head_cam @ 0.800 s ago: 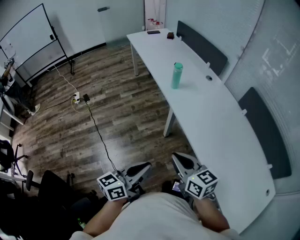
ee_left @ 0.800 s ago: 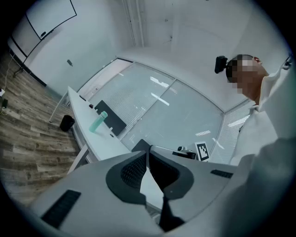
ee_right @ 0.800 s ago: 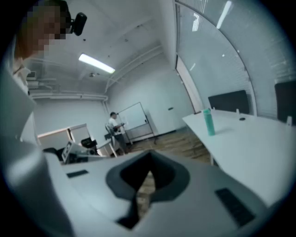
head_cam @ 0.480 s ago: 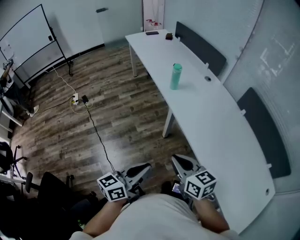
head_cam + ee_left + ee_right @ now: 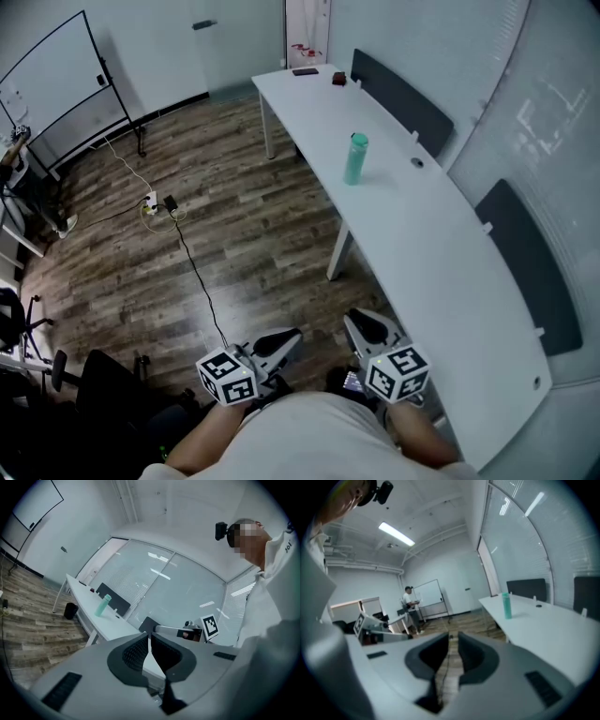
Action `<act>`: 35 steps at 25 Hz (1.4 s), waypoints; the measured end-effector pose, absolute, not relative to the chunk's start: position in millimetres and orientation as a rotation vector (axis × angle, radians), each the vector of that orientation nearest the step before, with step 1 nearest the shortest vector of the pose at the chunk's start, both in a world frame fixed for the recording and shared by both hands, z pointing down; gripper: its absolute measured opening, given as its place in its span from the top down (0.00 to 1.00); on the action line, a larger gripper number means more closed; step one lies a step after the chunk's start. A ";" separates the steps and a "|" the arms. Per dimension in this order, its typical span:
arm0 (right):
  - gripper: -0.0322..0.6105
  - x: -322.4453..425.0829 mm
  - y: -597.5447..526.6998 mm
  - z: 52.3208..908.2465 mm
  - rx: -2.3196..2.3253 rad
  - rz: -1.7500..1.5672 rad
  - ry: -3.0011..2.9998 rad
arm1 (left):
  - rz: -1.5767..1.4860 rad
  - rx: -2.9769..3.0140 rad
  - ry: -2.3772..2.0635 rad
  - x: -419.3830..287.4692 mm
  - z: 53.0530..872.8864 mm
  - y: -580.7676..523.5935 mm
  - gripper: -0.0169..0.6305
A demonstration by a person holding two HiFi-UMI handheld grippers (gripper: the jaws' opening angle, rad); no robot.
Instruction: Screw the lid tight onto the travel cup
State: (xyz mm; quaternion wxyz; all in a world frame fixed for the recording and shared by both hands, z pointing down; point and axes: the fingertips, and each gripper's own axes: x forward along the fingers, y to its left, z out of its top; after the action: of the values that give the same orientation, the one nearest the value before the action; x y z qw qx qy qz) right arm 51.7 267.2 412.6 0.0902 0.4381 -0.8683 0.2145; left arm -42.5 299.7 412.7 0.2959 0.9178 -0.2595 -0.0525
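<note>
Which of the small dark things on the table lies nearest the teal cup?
The small round one, beside the travel cup; the other two sit at the table's far end.

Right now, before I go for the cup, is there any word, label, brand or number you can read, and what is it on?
Nothing reads clearly in any view.
Travel cup: plain teal, no label visible.
Banner by the far wall: red print, too small to read.
Marker cubes: black square patterns only, no letters.
Shirt in the left gripper view: small dark print, too blurred to read.
</note>
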 end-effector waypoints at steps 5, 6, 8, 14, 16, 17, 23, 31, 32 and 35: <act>0.80 31.6 268.7 420.6 1.311 0.665 -2.576 | -0.122 2.454 -0.701 -61.4 413.7 298.1 0.91; 0.79 27.6 268.0 421.4 1.317 0.665 -2.576 | -0.123 2.453 -0.702 -66.0 413.5 297.6 0.91; 0.79 19.5 266.7 422.0 1.328 0.664 -2.574 | -0.129 2.454 -0.699 -75.8 413.5 297.0 0.91; 0.76 1.1 263.4 423.8 1.361 0.664 -2.569 | -0.130 2.455 -0.699 -100.1 414.6 294.4 0.91; 0.75 -4.3 263.2 424.3 1.372 0.663 -2.566 | -0.126 2.461 -0.696 -106.8 417.1 294.2 0.90; 0.74 -6.7 263.5 424.3 1.379 0.659 -2.562 | -0.123 2.462 -0.699 -110.0 418.3 294.4 0.89; 0.71 -19.9 261.1 425.6 1.387 0.581 -2.517 | -0.100 2.476 -0.731 -124.3 420.8 291.1 0.82; 0.76 -51.8 266.5 421.9 1.183 0.466 -2.572 | -0.098 2.496 -0.733 -135.6 420.4 289.9 0.82; 0.76 -54.6 266.6 422.1 1.175 0.482 -2.581 | -0.098 2.494 -0.735 -138.0 420.8 290.1 0.82; 0.76 -58.8 267.0 422.5 1.192 0.503 -2.587 | -0.101 2.491 -0.734 -143.5 421.0 291.3 0.82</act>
State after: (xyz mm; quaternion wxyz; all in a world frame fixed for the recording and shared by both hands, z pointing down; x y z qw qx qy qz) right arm -58.8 267.0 422.5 0.1241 0.4090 -0.8875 0.1726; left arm -143.5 291.3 421.0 0.2681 0.9234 -0.2722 -0.0375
